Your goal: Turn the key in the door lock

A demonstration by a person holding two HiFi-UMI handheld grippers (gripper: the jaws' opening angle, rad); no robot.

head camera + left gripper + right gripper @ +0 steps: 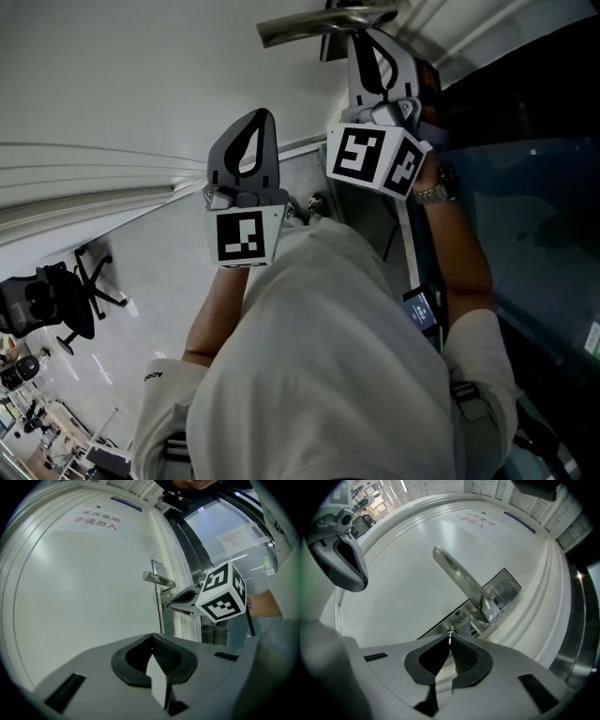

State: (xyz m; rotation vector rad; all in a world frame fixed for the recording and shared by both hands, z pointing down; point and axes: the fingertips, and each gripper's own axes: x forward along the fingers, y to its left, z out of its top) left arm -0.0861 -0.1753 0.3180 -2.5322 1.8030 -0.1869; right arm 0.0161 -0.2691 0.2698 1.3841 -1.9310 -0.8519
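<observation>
1. Currently both tools face a white door (79,602). The head view looks steeply down over a person's pale shirt (328,375).
2. On the right gripper (450,638) the jaws are drawn together, with the tips pinching a small silvery key (450,633) at lower centre of its own view. Only a sliver of metal shows past the pads.
3. That key sits at the metal lock plate (501,590), just beneath the base of the handle (457,576). Can't tell how far it is turned.
4. The handle is a silver lever. In the right gripper view it slants from centre toward upper left, apart from the jaws.
5. On the left gripper (152,638) the jaws are closed on each other with nothing between them. It is aimed at bare door panel, to the left of the handle and well apart from the key.
6. In the left gripper view, the right gripper's tip meets the door edge just below the handle, right of centre. Its marker cube (222,597) is behind it.
7. Red lettering (96,518) is on the door, upper left of the left gripper view.
8. In the head view a wristwatch (436,192) is on the right arm, right of centre. An office chair (56,300) is at the left edge and a glass panel (534,234) is on the right.
</observation>
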